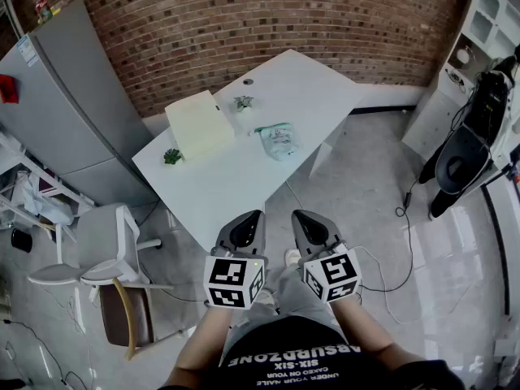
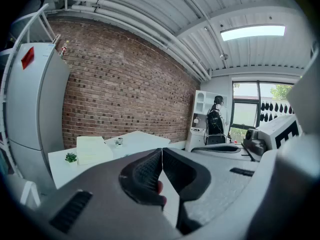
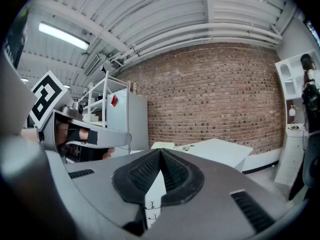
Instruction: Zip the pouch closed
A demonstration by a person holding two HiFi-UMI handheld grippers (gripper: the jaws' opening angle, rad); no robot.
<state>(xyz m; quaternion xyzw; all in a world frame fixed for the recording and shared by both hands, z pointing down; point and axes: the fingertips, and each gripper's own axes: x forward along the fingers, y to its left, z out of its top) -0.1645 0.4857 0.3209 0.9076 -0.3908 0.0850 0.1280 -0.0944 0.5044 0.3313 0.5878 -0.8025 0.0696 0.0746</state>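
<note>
Pouch: a small, soft pouch, pale blue-green with lighter patches, crumpled rather than flat.
Zip: too small in the head view to tell whether it is open or closed.
Pouch place: it lies on the white surface, towards the right edge and about midway between the near and far ends. It is well apart from both grippers.
Beside the pouch: a pale yellow flat box lies to its left on the same surface. A small glass-like item stands at the far right corner of the box, farther off than the pouch.
Plant: a small green plant sits at the near left corner of the box.
Left gripper: the left gripper is held off the near end of the surface, over the floor. Its ribbed fingers are pressed together at the tips with nothing between them.
Right gripper: the right gripper is just to the right of the left one and at the same nearness. Its fingers meet tip to tip and hold nothing.
Left side: a white chair stands near left of the surface, with a grey fridge farther back.
Far side: a brick wall.
Right side: a white shelf unit stands far right, with a black and white machine nearer than it. A cable trails over the grey floor.
</note>
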